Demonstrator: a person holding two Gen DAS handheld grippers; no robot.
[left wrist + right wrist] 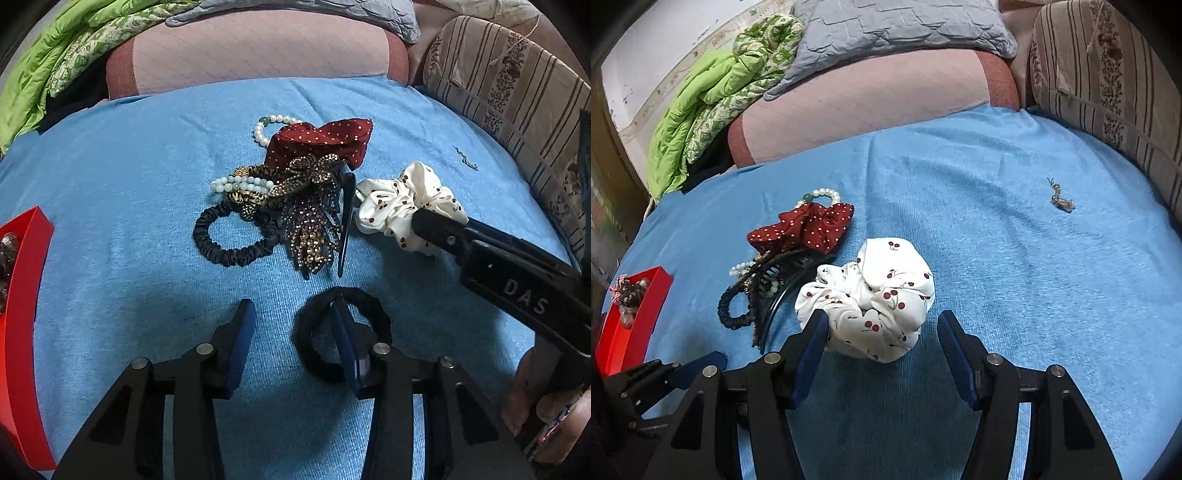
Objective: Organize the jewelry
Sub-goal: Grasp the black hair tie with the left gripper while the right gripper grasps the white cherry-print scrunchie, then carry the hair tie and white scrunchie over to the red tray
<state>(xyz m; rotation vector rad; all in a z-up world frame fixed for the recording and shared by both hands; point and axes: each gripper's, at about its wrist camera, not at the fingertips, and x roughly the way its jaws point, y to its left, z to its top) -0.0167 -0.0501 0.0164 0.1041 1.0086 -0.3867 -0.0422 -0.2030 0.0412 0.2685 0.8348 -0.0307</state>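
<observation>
Clearly "DAS" on right tool [424,221], unclenched beside white scrunchie [871,299], left tool [295,325] unclenched.

Scrunchies [404,206]: four; pearl bracelets [275,125]: two; red tray [22,295]: one.

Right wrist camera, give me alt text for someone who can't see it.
The right gripper, jaws open, straddles a white cherry-print scrunchie on a blue towel. More hair accessories are piled to its left, near a red tray.
</observation>
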